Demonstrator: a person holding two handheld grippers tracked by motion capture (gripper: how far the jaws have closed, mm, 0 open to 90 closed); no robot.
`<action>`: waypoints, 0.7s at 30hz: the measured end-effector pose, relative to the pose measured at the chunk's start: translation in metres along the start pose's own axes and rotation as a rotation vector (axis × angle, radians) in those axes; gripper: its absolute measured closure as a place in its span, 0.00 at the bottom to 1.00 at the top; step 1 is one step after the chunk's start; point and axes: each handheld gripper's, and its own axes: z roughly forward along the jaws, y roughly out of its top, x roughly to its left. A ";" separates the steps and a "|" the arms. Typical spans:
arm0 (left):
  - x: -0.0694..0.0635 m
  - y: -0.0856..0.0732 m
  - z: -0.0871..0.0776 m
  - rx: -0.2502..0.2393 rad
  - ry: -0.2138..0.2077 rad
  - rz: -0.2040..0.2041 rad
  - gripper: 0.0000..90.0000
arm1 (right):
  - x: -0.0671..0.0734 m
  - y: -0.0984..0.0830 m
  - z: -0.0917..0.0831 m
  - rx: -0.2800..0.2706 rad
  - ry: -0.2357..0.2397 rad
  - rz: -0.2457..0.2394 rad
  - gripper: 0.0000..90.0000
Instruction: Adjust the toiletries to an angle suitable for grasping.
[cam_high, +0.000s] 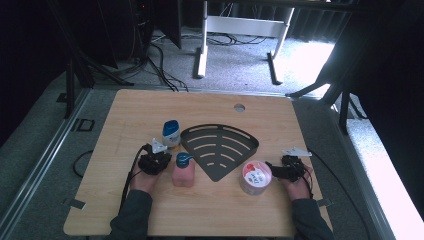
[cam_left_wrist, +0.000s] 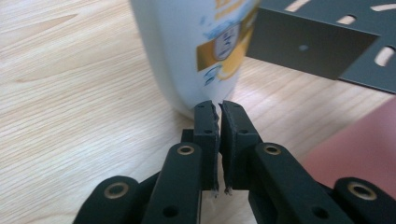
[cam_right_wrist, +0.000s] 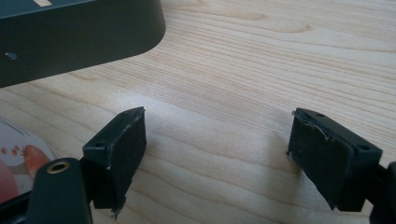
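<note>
Pale wood-grain table carries a dark fan-shaped slotted tray, a white blue-capped bottle, a pink pump bottle and a round tub. Left gripper sits just beside the white bottle; right gripper reaches the tub.

Left gripper view: matte black jaws nearly together, empty, tips at the glossy bottle's rounded base.

Right gripper view: jaws wide over bare wood, holding nothing.

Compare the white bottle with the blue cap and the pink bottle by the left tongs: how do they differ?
The white bottle has a broad blue cap and a yellow-blue label; the pink bottle has a blue pump-like top and no label that I can make out. The white bottle stands farther from the person, the pink bottle nearer. Both stand upright, left of the black slotted tray.
</note>
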 end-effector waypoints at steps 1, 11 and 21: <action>0.001 0.000 0.000 -0.003 0.001 -0.004 0.93 | 0.000 0.000 0.000 0.000 0.000 0.000 0.21; 0.000 0.012 0.011 -0.009 -0.013 0.003 0.93 | 0.000 0.000 0.000 0.000 0.000 0.000 0.21; 0.001 0.017 0.017 -0.003 -0.016 0.007 0.93 | 0.000 0.000 0.000 0.001 0.000 0.001 0.21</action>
